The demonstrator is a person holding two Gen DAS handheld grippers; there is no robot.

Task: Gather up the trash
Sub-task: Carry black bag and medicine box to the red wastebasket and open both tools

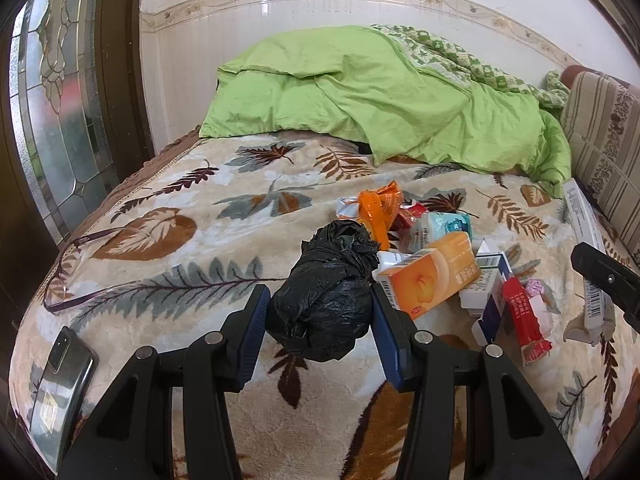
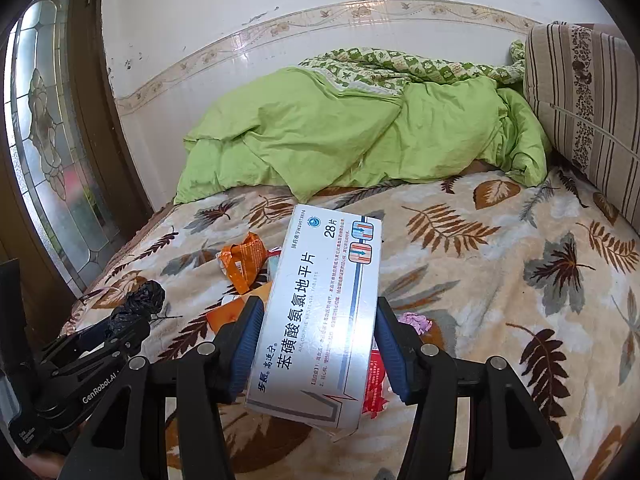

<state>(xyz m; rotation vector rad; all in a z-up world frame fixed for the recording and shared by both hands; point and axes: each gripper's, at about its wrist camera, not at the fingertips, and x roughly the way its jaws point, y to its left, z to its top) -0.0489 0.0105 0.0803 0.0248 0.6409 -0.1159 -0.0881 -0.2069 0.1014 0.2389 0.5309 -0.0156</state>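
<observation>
My left gripper (image 1: 320, 312) is shut on a crumpled black trash bag (image 1: 326, 292) above the leaf-patterned blanket (image 1: 180, 208). My right gripper (image 2: 318, 320) is shut on a long white medicine box (image 2: 320, 312) with Chinese print, held above the bed. A trash pile lies to the right of the bag: an orange box (image 1: 428, 276), an orange wrapper (image 1: 380, 208), a red sachet (image 1: 524, 320), a blue-white box (image 1: 494, 300) and a pink wrapper (image 1: 536, 289). The right gripper's edge (image 1: 608, 280) and the white box (image 1: 584, 232) show at the right in the left wrist view.
A phone (image 1: 60, 376) and glasses (image 1: 80, 264) lie on the blanket's left side. A green duvet (image 1: 380, 104) is heaped at the back. A striped cushion (image 2: 584, 104) stands at the right. A glass door (image 1: 52, 92) is at the left.
</observation>
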